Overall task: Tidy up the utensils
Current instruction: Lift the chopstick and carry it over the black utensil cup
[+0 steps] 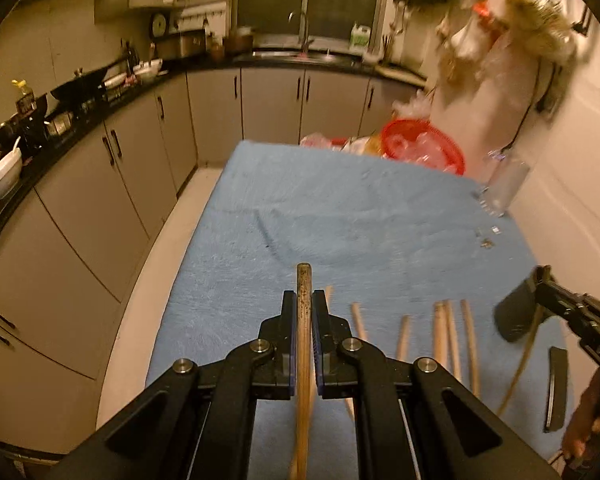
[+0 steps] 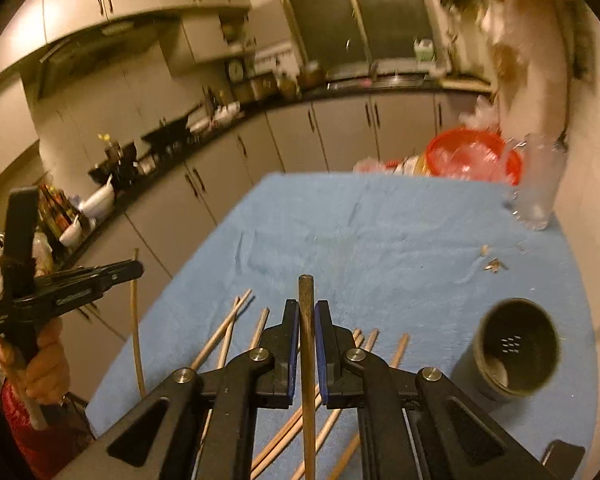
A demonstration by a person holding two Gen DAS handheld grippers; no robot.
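The left gripper [image 1: 304,304] is clamped on a chopstick [image 1: 304,320], its long axis running straight out along the fingers, tip pointing toward the far end of the blue cloth [image 1: 340,216] — the butt end drops out of frame below. The right gripper [image 2: 307,312] is likewise closed on a darker chopstick [image 2: 307,344], also pointing dead ahead, and its lower length is cut off at the frame edge too. Loose chopsticks [image 2: 224,332] lie scattered on the near part of the cloth under both tools, fanned at slight angles with their ends pointing roughly toward the far side; how many there are is hard to say, since the gripper bodies cover much of the pile. To the right on the cloth lies the dark holder cup [image 2: 514,356], tipped on its side, mouth facing the right wrist camera. At the far right stands a clear glass jar [image 2: 538,184], blurred, just beside a red basin [image 2: 474,156] whose contents can't be made out.
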